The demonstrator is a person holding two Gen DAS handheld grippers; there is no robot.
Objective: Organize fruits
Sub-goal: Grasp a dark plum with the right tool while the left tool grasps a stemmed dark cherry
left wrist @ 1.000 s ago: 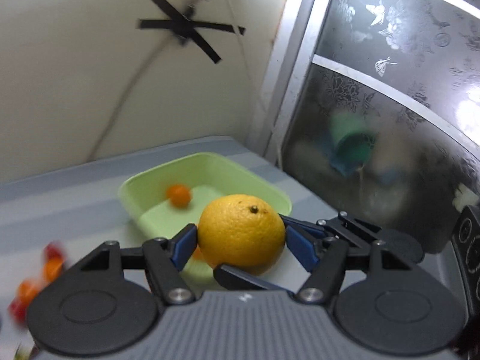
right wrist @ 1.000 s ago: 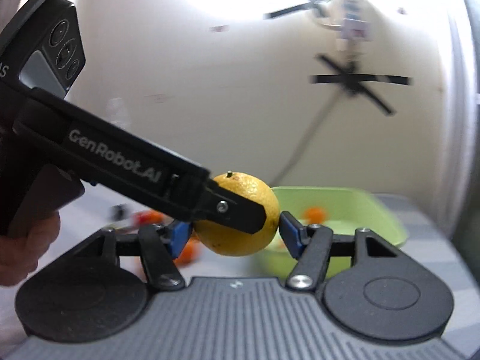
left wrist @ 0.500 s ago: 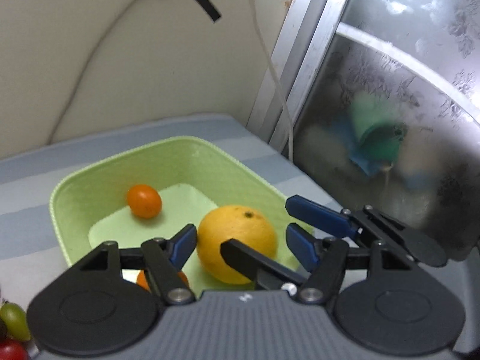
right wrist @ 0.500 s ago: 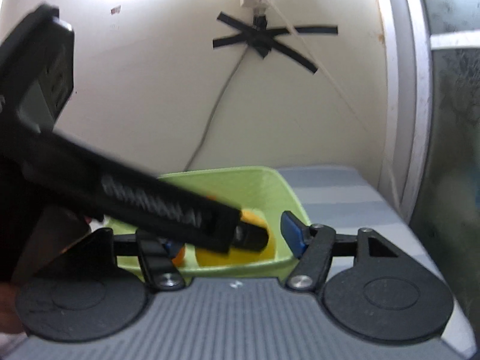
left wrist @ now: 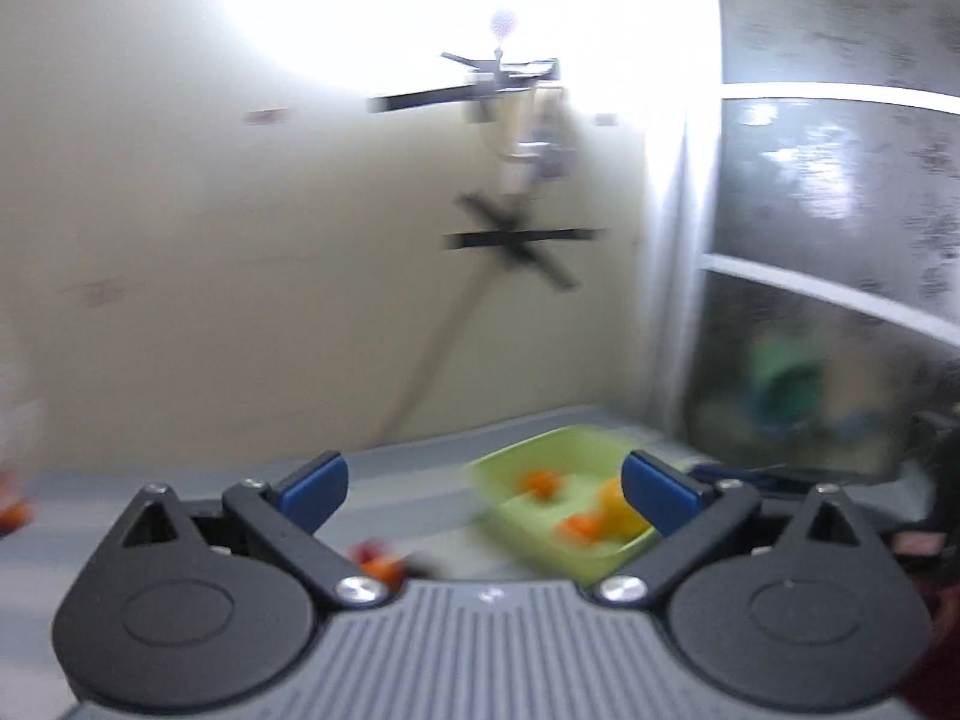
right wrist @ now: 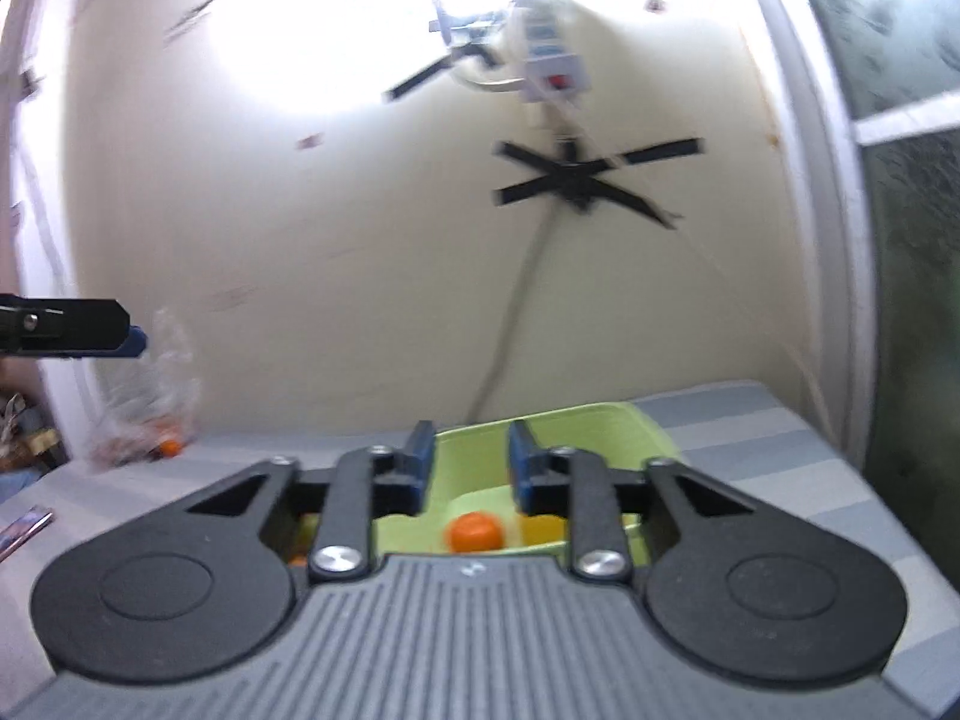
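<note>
Here, two handheld grippers face a pale green plastic tray (right wrist: 636, 426) with a rounded rectangular rim, sitting on a table (right wrist: 750, 438) covered in grey-and-white striped cloth near a cream wall.

The left gripper (left wrist: 483, 480) has matte black linkages and blue pad tips; its fingers (left wrist: 315, 483) are spread wide with nothing between them. The left wrist view is smeared by motion. Through the gap, the tray lies ahead and to the right, holding a large round yellow-orange orange (left wrist: 618, 510) and two smaller, deep orange round fruits (left wrist: 540, 483). A few small red and orange fruits (left wrist: 378, 561) lie loose on the table, left of the tray and just beyond the gripper body.

The right gripper (right wrist: 467, 468) sits close over the tray's near edge. Its fingers (right wrist: 420, 462) are drawn nearly together with a narrow gap, gripping nothing. Below them, a small smooth orange fruit (right wrist: 474, 533) rests on the tray floor, with the yellow orange just to its right, partly hidden.

At far left of that view, the left gripper's black tip shows, and a crinkled clear plastic bag (right wrist: 144, 402) stands by the wall. Black tape strips (right wrist: 588, 177) cross on the wall, fixing a cable.
</note>
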